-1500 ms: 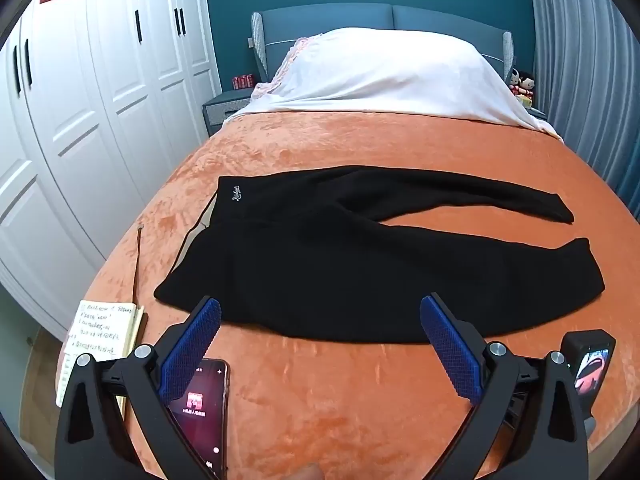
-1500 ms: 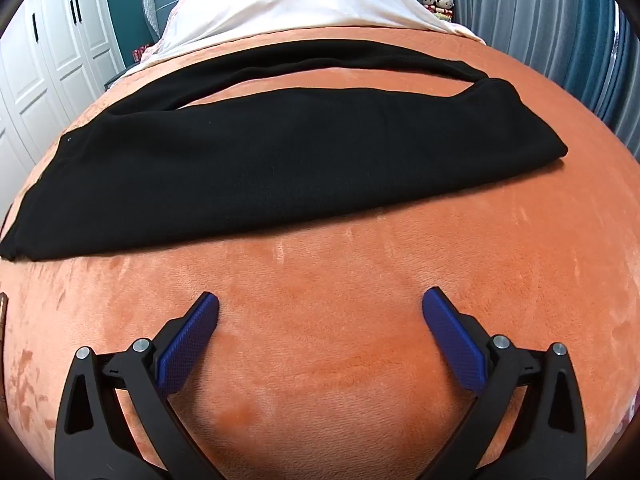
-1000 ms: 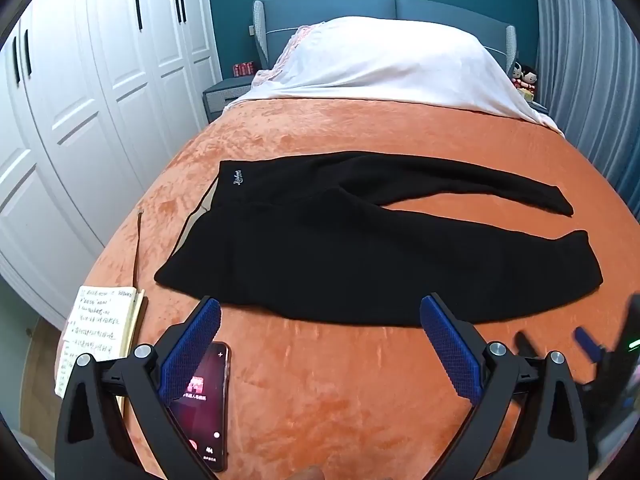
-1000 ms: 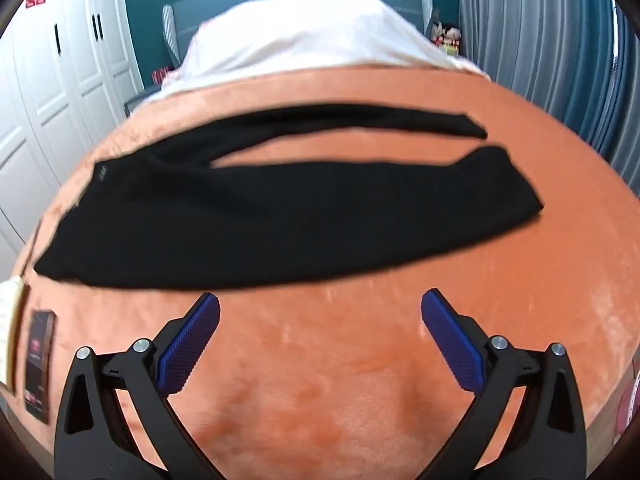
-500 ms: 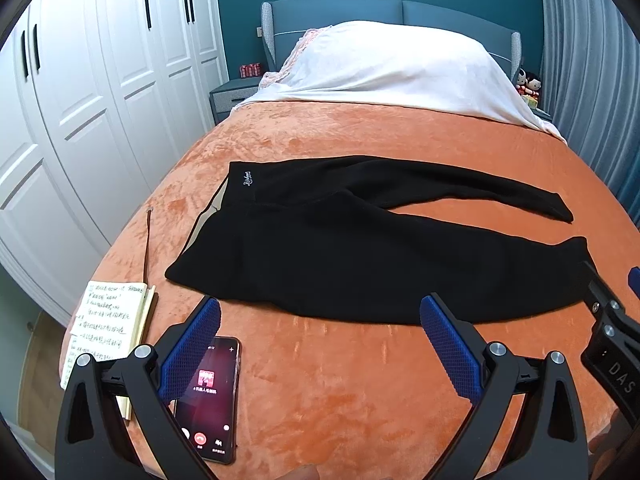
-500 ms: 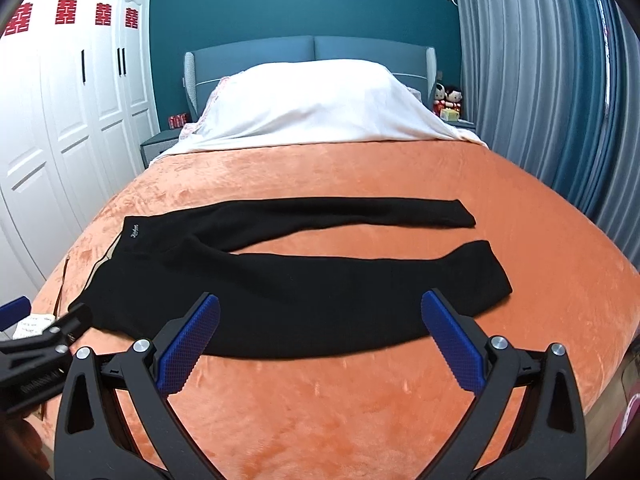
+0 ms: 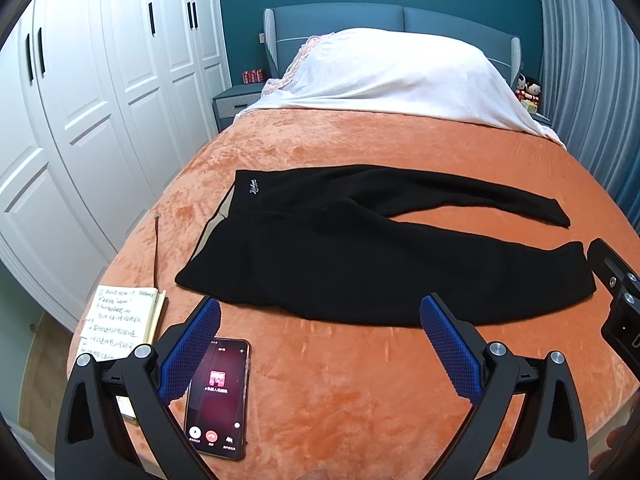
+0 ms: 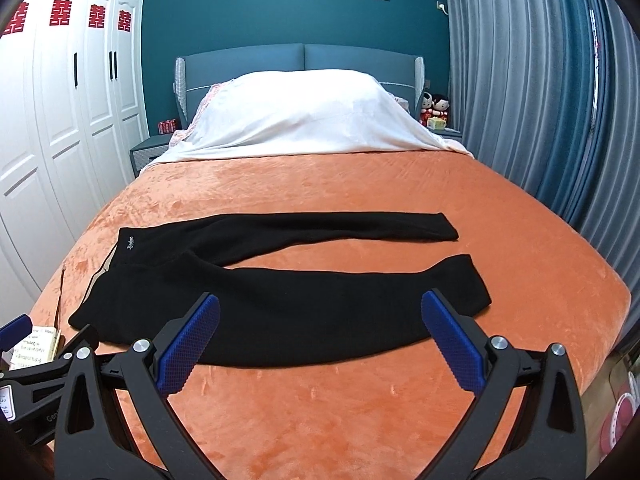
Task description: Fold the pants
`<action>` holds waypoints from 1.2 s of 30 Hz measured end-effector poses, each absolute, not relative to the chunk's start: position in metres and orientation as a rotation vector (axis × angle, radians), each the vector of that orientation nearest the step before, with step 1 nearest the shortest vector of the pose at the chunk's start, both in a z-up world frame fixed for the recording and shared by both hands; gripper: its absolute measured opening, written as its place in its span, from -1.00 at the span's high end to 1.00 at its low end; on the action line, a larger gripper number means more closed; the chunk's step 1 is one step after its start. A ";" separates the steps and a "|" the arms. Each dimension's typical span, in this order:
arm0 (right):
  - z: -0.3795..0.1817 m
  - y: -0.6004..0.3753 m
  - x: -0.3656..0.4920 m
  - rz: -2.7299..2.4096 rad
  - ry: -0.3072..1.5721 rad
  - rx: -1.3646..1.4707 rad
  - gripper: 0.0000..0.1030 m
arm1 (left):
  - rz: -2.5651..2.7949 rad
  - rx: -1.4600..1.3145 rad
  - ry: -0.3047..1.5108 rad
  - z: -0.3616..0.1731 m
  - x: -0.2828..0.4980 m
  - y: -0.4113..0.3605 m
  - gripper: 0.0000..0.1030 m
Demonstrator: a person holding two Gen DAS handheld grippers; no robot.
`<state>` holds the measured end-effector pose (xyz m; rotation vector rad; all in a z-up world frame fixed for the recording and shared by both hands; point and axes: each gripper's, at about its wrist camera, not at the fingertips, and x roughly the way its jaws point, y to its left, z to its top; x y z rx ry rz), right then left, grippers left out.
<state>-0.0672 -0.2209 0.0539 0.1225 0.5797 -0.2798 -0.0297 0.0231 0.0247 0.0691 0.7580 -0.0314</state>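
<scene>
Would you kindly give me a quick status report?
Left gripper and right gripper open, empty. Pants flat, unfolded on bed. Phone, notebook beside waistband.

even bright indoor light, soft faint shadows, sharp focus throughout, strong fisheye bending, dark vignetted corners

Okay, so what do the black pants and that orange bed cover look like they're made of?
The black pants look like a soft matte knit, perhaps fleece or thick jersey: no sheen, they lie limp, and a paler lining shows at the waist. The orange bed cover looks like plush velvet or short-pile fleece: its nap shows light and dark brushed streaks. The exact fibre of either can't be told from the look alone.
</scene>
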 end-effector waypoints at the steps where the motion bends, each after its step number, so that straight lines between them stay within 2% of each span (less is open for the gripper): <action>1: 0.057 -0.221 -0.069 -0.279 0.576 0.123 -0.91 | -0.032 0.068 0.754 0.026 -0.032 0.023 -0.90; 17: 0.082 -0.220 -0.089 -0.238 0.530 0.140 -0.91 | -0.042 0.078 0.711 0.050 -0.052 0.017 -0.90; 36: 0.057 -0.207 -0.050 -0.299 0.543 0.104 -0.91 | -0.104 0.066 0.750 0.004 -0.012 0.022 -0.90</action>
